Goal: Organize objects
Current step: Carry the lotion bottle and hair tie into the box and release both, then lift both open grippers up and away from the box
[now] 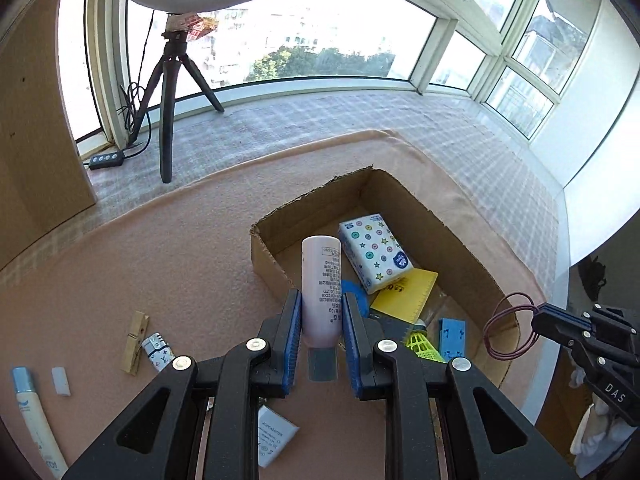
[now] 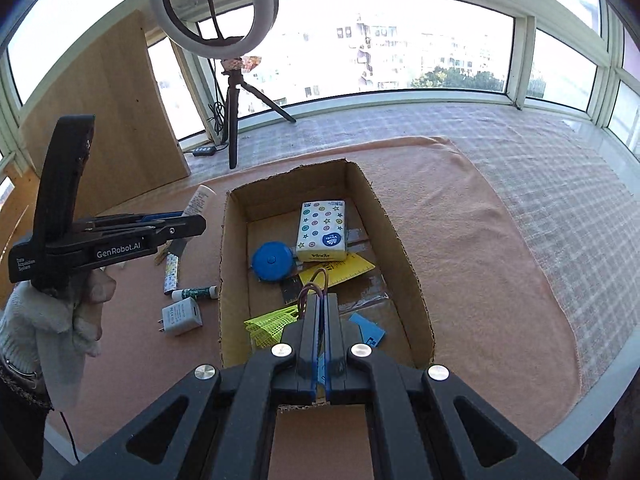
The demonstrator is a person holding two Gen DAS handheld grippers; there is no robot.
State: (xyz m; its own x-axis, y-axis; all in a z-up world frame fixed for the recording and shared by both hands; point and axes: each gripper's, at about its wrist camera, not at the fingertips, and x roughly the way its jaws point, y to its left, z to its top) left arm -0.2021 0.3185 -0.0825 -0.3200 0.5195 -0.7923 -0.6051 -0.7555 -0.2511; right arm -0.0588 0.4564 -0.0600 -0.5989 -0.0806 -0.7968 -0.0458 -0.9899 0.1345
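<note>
My left gripper (image 1: 321, 300) is shut on a pale pink tube (image 1: 321, 280) and holds it upright just left of the open cardboard box (image 1: 264, 256). My right gripper (image 2: 320, 300) is shut on a dark red rubber band (image 2: 316, 282), held above the near end of the box (image 2: 228, 240); the band also shows in the left wrist view (image 1: 510, 330). In the box lie a patterned tissue pack (image 2: 322, 236), a blue round tape measure (image 2: 272, 262), a yellow ruler card (image 2: 340, 272), a green shuttlecock (image 2: 272, 324) and a blue piece (image 2: 370, 330).
On the pink cloth (image 2: 460, 240) left of the box lie a white charger (image 2: 180, 314), a glue stick (image 2: 196, 292), a patterned small tube (image 2: 171, 274), a clothespin (image 1: 134, 342) and a white tube (image 1: 36, 420). A ring light tripod (image 2: 232, 120) and a wooden board (image 2: 104, 120) stand behind.
</note>
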